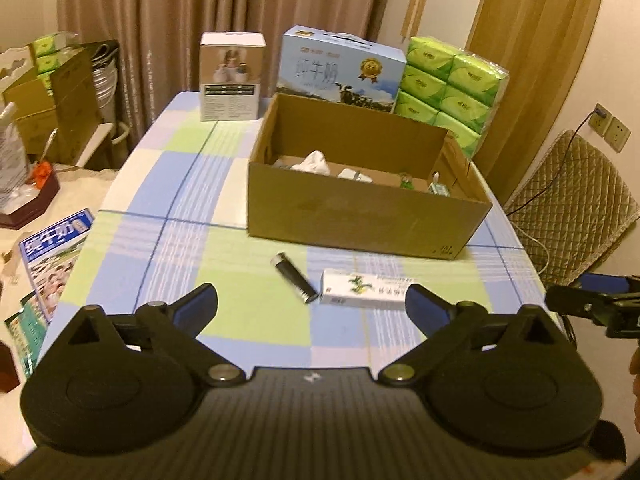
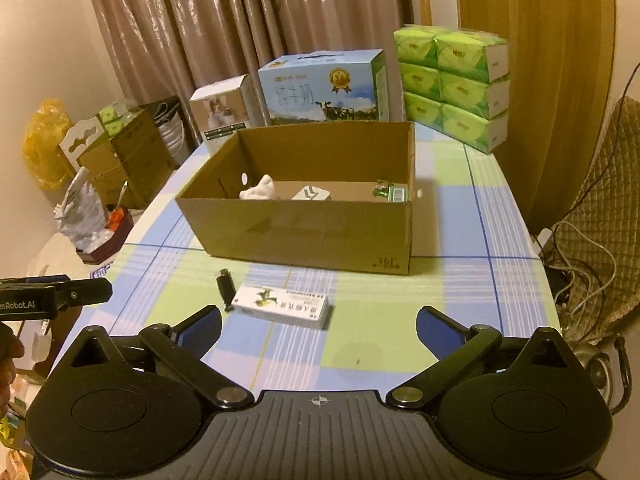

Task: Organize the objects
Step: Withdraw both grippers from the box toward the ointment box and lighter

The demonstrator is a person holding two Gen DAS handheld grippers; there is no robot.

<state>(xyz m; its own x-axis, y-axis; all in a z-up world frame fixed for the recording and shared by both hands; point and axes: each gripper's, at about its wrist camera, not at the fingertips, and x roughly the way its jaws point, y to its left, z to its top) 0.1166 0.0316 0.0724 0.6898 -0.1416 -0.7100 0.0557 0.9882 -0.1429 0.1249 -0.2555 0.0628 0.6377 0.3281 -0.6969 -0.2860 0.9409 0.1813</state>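
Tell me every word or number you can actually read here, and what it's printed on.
"nRobot.AI", cut off at the edge: left gripper.
"纯牛奶": blue milk carton.
"纯牛奶": blue pack beside the table.
Small white box: print blurred.
Cardboard box corner mark: unreadable.
Green tissue packs: too small.

Black tool (image 1: 310,306) arms, blue pads (image 1: 196,312), silver pivot screws (image 1: 221,372).

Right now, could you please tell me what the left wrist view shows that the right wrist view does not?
Only the left wrist view shows the blue milk leaflet lying off the table's left side, and the wall sockets. Only the right wrist view shows the yellow bag. Both show the cardboard box, the black lighter, the white medicine box, and both grippers, left and right, open and empty.
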